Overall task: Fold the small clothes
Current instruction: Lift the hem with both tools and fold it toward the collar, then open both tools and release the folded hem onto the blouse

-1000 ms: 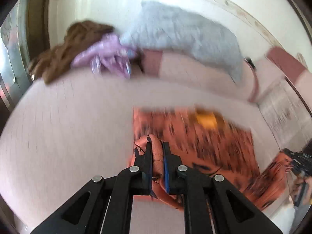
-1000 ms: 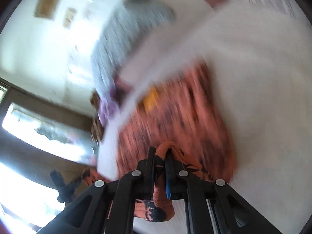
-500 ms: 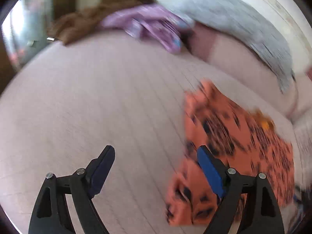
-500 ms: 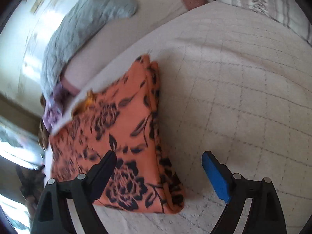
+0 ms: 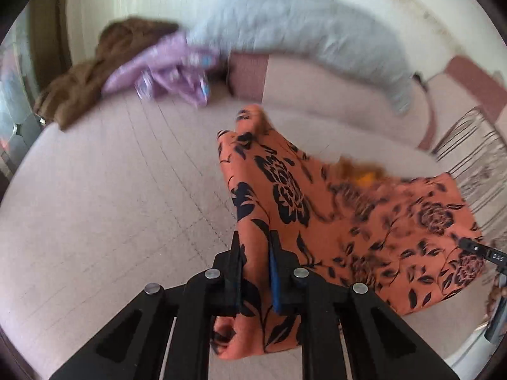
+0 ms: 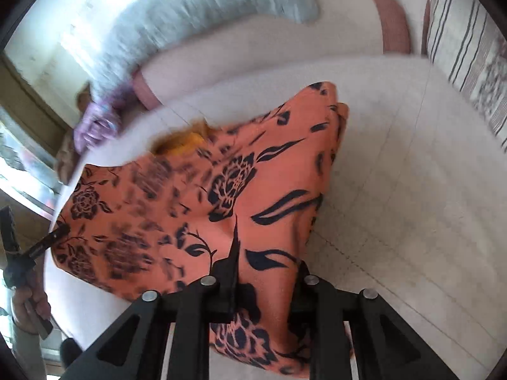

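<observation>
An orange garment with black flowers (image 5: 348,209) lies partly folded on the pale quilted bed (image 5: 111,205). My left gripper (image 5: 255,247) has its jaws closing, and the pads pinch a raised fold at the garment's left edge. In the right wrist view the same garment (image 6: 196,196) spreads to the left, and my right gripper (image 6: 266,253) is closing on its near right corner. The cloth sits between the jaws and drapes over the right finger, hiding it. The left gripper (image 6: 31,247) shows at that view's left edge, with a hand (image 6: 28,304) below it.
A grey blanket (image 5: 301,28) lies along the back of the bed. A purple garment (image 5: 171,66) and a brown one (image 5: 92,66) are heaped at the far left. A striped cushion (image 6: 465,47) stands at the far right. A pink bolster (image 6: 393,22) lies behind the garment.
Both grippers let go of the bunched orange cloth, stood wide open over the garment half a second ago, and have closed on new spots along its near edge.
</observation>
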`<state>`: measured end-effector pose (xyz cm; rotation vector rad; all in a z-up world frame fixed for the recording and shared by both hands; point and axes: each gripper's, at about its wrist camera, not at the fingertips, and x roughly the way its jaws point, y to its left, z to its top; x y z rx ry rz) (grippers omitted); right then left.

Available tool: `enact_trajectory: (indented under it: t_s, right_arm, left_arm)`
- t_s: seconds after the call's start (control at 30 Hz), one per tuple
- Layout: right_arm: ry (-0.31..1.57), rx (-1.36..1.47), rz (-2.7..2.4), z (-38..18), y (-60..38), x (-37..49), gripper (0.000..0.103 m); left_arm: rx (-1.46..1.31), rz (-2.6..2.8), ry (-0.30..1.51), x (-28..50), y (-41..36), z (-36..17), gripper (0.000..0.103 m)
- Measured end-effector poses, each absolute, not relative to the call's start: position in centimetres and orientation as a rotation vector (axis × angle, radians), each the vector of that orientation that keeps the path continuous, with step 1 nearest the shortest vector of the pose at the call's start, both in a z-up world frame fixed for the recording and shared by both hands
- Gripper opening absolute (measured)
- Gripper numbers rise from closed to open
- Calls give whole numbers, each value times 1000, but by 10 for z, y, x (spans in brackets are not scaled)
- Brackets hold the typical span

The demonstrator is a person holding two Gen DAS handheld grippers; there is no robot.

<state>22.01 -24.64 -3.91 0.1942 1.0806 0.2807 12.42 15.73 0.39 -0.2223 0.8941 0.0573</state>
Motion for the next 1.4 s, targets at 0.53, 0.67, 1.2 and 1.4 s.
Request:
enact_trajectory:
  t_s: [0.53,0.67,1.2,1.4]
  right_arm:
    - [1128,409,149,-92,-357,64,76]
    - [1079,418,161,-76,-357,85,76]
    - [1152,207,146,-112,-301,207,33]
    - [1031,8,71,-78,-279,201,8]
  left_arm:
    - [-335,205,1022,8,205,-71,56]
    - [-305,137,1005,46,187,-62,56]
    - [-248,161,1068,141,180,-105,6]
    - [-165,184,1012,155,175,-103,6]
